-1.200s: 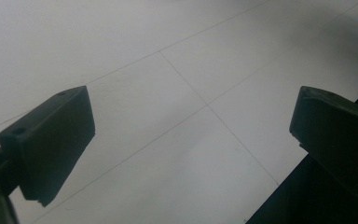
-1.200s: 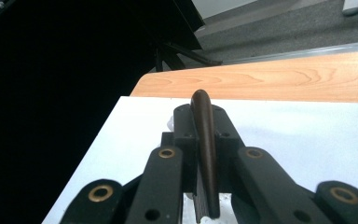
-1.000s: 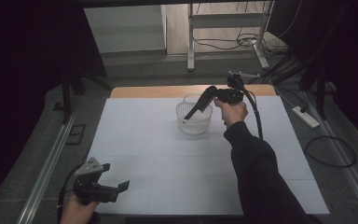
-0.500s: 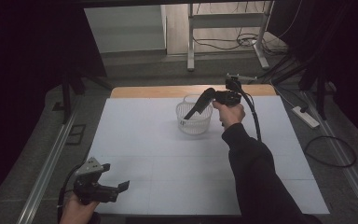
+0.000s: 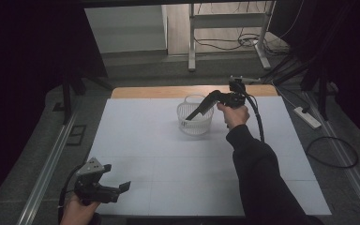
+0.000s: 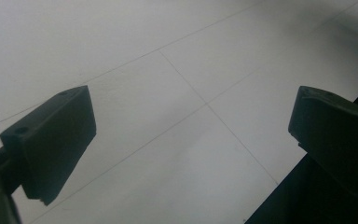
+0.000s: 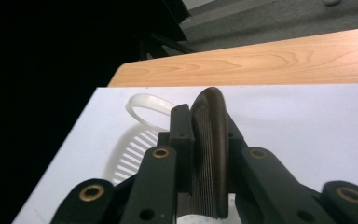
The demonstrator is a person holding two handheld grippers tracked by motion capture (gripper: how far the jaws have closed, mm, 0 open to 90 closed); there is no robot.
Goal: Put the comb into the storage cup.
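While the right gripper (image 5: 193, 115) hangs over the white basket (image 5: 195, 123) with its jaws clamped on a dark ribbed comb-like piece (image 7: 209, 154), the drop looks close but unfinished; the left gripper (image 5: 120, 189) idles wide open, holding nothing, well short of that basket.

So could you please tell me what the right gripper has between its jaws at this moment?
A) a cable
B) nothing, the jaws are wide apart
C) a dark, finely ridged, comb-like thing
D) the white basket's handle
C: in the right gripper view the right gripper is closed on a dark ridged comb-like thing, while the white basket sits just under it on the white table.
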